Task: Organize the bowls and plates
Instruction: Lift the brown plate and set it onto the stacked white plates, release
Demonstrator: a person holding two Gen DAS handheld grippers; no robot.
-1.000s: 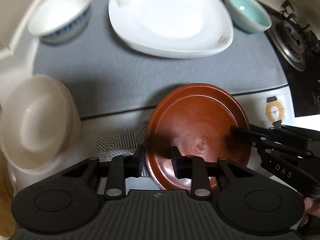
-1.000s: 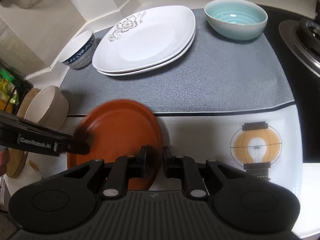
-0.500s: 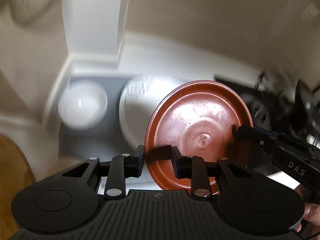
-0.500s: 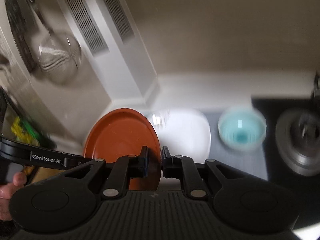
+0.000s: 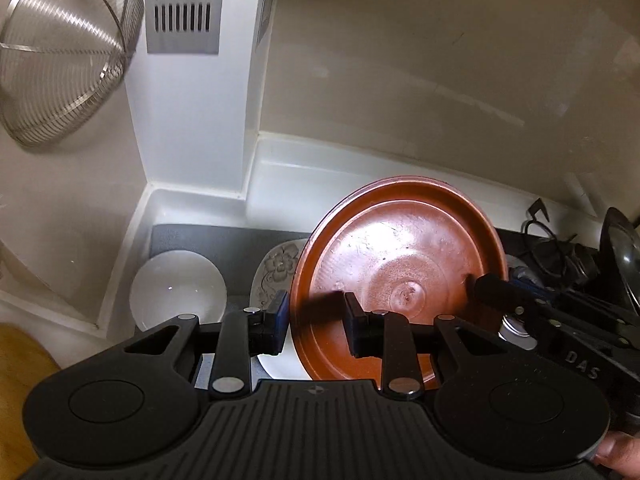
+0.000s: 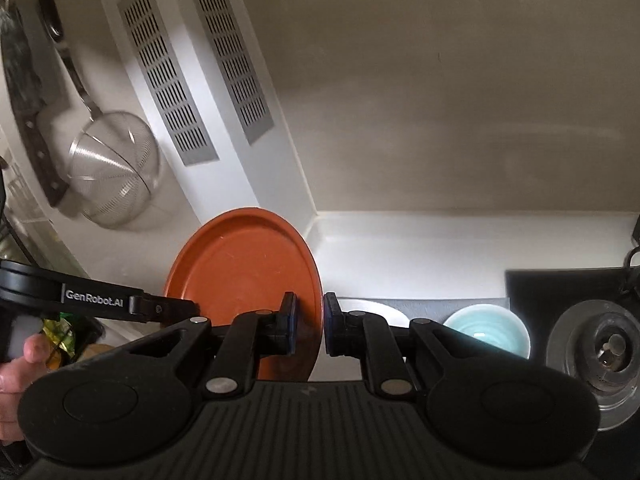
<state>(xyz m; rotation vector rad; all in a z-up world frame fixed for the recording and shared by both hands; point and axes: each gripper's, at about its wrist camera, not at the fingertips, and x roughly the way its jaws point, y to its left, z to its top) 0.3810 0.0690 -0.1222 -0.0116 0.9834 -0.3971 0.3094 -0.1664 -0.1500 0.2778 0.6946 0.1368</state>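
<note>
A brown-red plate is held up in the air, tilted towards upright, by both grippers. My left gripper is shut on its left rim. My right gripper is shut on the opposite rim, with the plate between its fingers. The right gripper's fingers show in the left wrist view, and the left gripper's arm shows in the right wrist view. Below lie white plates with a flower print, a white bowl and a light blue bowl on a grey mat.
A wire strainer hangs on the left wall, seen also in the right wrist view. A vent grille is on the corner pillar. A gas burner and dark cookware are at the right. A wooden board is at the left.
Both grippers have lifted the brown-red plate off the counter and tilted it up. The views now face the back wall, with the counter dishes low in the frame.
</note>
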